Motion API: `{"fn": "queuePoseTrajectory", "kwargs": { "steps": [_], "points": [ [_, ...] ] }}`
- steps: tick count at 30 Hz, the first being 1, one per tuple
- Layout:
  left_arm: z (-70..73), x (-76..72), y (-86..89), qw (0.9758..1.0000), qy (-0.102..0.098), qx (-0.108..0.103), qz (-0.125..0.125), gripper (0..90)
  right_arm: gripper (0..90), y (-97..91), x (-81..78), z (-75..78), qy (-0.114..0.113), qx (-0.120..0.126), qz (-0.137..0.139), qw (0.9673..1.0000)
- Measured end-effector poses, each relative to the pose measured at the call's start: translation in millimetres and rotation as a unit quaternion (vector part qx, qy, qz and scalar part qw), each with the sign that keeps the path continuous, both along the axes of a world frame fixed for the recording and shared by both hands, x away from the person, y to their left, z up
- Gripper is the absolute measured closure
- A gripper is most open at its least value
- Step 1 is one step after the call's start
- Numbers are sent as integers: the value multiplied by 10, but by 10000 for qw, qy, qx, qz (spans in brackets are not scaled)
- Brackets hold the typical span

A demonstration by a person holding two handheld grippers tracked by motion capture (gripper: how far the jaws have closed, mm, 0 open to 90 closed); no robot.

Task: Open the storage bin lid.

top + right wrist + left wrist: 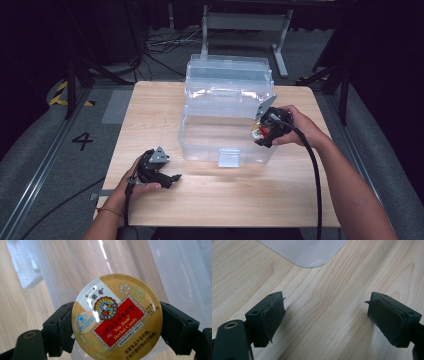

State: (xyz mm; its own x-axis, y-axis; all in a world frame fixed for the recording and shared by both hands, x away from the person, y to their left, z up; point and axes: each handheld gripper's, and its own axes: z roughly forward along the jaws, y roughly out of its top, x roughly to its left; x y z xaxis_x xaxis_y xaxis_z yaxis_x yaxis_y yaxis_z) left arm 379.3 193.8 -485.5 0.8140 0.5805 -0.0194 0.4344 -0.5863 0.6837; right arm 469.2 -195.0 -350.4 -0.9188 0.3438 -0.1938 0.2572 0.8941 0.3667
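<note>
The right gripper (pixel 117 327) holds a round tin (pixel 117 317) across its width, one black pad pressed to each side of the rim, so the jaws stand wide but clamped. The tin's lid faces the right gripper view: gold with a pale leaf pattern, a white wedge at the upper left, a small round emblem at the centre, and a red slanted label reading "Nin Jiom Herbal Candy", with small Chinese print below. Light glares off the glossy lid. Past the fingers lies the clear plastic box (pixel 225 135); in the high view the right gripper (pixel 261 134) holds the tin (pixel 258 132) at the box's right front corner.

The left gripper (pixel 325 315) rests low over the bare wooden table (pixel 324 290), its jaws wide apart with nothing between them; a corner of the box shows beyond its fingertips.
</note>
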Motion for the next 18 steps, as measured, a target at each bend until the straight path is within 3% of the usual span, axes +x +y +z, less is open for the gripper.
{"fn": "queuePoseTrajectory", "kwargs": {
  "steps": [5, 12, 18],
  "points": [
    [0, 0, 0, 10000, 0, 1, 0, 146, 204, 26, 65, -78, 90, -89, 35, 9999],
    [0, 0, 0, 10000, -1, 2, 0, 146, 204, -23, 77, -169, 146, -2, -3, 9999],
    [0, 0, 0, 10000, 0, 1, -1, 146, 204, -78, 104, -278, 202, -39, -154, 9997]
  ]
}}
